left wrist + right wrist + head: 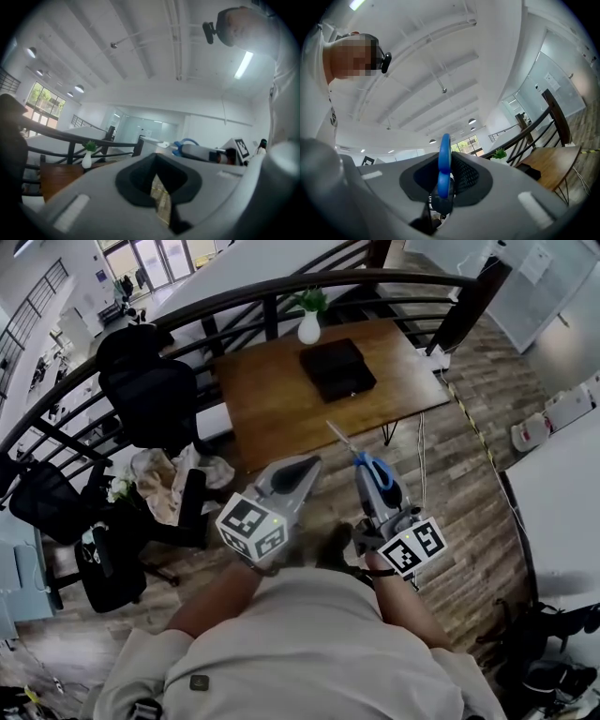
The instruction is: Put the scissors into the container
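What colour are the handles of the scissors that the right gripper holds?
Blue. The handles of the scissors show best in the right gripper view.

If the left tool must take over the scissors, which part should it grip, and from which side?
Probably the closed blades: they stick out free ahead of the right tool, which clamps the blue handles. The scissors stand on edge, so the left tool should come from above, closing on the flat sides.

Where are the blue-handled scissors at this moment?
Head view, right of centre: the blue-handled scissors are clamped in the right gripper, blades pointing toward the wooden table bearing the black box-shaped container.
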### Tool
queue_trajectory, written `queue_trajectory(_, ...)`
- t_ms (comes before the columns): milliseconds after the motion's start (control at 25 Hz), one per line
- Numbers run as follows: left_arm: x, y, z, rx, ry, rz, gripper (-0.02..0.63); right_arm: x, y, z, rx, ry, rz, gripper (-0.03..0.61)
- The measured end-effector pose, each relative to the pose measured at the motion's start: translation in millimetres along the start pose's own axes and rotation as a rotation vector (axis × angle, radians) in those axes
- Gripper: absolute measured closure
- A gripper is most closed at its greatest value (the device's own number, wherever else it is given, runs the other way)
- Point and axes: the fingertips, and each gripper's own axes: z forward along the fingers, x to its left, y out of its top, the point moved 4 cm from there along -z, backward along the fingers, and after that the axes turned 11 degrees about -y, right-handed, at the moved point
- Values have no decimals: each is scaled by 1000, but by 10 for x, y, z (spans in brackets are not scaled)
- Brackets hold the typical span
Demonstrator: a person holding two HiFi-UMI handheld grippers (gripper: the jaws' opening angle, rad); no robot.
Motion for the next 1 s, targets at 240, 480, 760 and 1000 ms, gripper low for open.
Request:
queue_trajectory(240, 143, 45, 30, 1, 12, 4, 611, -75, 22, 147, -6, 3, 2, 522)
queue_trajectory(480, 297, 40, 177, 10, 20, -1, 611, -240, 48, 290, -4, 6, 17, 522)
queue_trajectory(760, 458, 37, 532, 40, 9, 10, 611, -573, 140, 429, -16, -9, 34, 522)
queue_trajectory(1000, 526, 3, 987, 64, -11, 29, 611, -992, 293, 470, -36, -25, 50, 522)
